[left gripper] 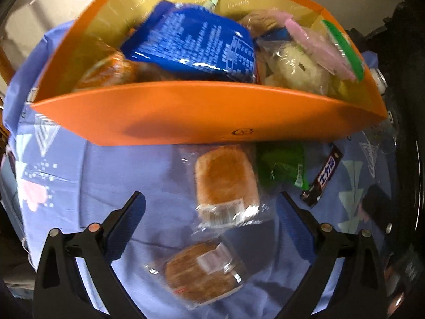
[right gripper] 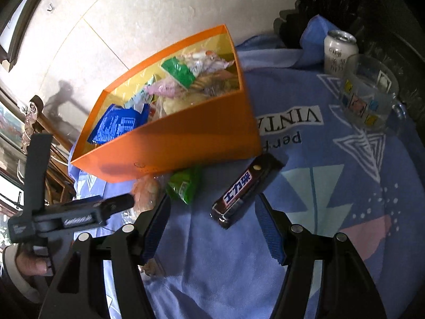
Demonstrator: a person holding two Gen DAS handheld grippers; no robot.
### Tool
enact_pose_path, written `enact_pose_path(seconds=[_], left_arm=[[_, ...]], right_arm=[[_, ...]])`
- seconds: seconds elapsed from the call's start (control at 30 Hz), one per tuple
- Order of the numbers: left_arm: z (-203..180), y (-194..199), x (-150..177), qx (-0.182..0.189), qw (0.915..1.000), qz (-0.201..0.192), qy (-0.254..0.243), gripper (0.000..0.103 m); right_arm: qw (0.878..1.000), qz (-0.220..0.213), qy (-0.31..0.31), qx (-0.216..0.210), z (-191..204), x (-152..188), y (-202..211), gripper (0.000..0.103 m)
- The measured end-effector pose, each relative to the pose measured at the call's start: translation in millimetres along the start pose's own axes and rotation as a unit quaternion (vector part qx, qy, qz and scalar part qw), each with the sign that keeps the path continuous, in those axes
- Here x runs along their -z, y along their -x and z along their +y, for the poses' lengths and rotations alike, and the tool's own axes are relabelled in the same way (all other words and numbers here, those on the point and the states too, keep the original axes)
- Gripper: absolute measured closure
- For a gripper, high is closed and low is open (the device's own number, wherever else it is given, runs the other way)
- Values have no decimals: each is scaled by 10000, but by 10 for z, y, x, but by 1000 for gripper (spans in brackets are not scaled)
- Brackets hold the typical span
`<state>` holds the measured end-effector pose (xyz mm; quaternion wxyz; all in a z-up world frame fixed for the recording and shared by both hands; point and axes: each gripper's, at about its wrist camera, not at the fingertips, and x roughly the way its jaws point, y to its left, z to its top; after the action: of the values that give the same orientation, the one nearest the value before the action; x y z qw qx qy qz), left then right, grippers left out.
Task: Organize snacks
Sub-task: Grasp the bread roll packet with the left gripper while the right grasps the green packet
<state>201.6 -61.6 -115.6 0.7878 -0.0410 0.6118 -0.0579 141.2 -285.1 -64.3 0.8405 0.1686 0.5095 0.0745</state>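
Observation:
An orange box (left gripper: 186, 117) (right gripper: 170, 138) stands on the blue cloth, filled with snacks, a blue packet (left gripper: 191, 45) on top. In front of it lie a square wrapped cake (left gripper: 227, 183), a round brown wrapped cake (left gripper: 204, 271), a green packet (left gripper: 284, 167) (right gripper: 184, 186) and a dark chocolate bar (left gripper: 322, 175) (right gripper: 247, 188). My left gripper (left gripper: 211, 199) is open and hangs over the square cake, one finger on each side of it. My right gripper (right gripper: 212, 204) is open, and the near end of the chocolate bar lies between its fingertips.
A white drink can (right gripper: 338, 53) and a clear glass bowl (right gripper: 369, 98) stand at the far right of the patterned blue cloth (right gripper: 332, 186). In the right wrist view a hand (right gripper: 29, 263) holds the left gripper's body (right gripper: 79, 212). A pale tiled floor lies beyond the box.

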Motion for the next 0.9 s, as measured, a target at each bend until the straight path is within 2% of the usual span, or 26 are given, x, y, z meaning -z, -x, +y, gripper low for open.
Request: enact_pose_path(seconds=[0.1, 0.13, 0.17, 0.2, 0.27, 0.37, 0.53, 0.7, 0.73, 0.8, 0.83, 0.9], left_arm=[[-65, -156, -44, -26, 9999, 91, -85, 7], [-78, -235, -60, -60, 9997, 196, -106, 12], [-73, -332, -57, 9, 9993, 363, -92, 28], [-57, -399, -54, 191, 9986, 498, -57, 38], [-6, -481, -19, 290, 9978, 602, 4, 47], [49, -445, 32, 281, 9982, 506, -152, 50], [249, -346, 83, 176, 9990, 406, -73, 51], [373, -334, 125, 116, 9991, 406, 50, 51], [369, -342, 132, 131, 9990, 422, 57, 51], [324, -350, 146, 149, 9990, 420, 59, 51], [313, -348, 152, 144, 9990, 413, 44, 51], [326, -341, 159, 142, 9990, 427, 52, 51]], right_arm=[[10000, 63, -3, -33, 5, 6, -55, 37], [10000, 87, 16, -34, 17, 3, -81, 37], [9999, 107, 34, -41, 31, 0, -101, 37], [9999, 131, 47, -57, 43, -4, -130, 37], [9997, 199, 100, -80, 86, -13, -205, 37], [9991, 323, 206, -157, 199, -27, -357, 37], [9975, 474, 396, -342, 493, -69, -659, 37], [9968, 576, 535, -153, 670, -115, -975, 37], [9966, 643, 510, -80, 669, -125, -1044, 39], [9964, 680, 508, 57, 666, -126, -1124, 49], [9957, 730, 552, 137, 665, -117, -1170, 59], [9954, 684, 653, 165, 679, -101, -1186, 63]])
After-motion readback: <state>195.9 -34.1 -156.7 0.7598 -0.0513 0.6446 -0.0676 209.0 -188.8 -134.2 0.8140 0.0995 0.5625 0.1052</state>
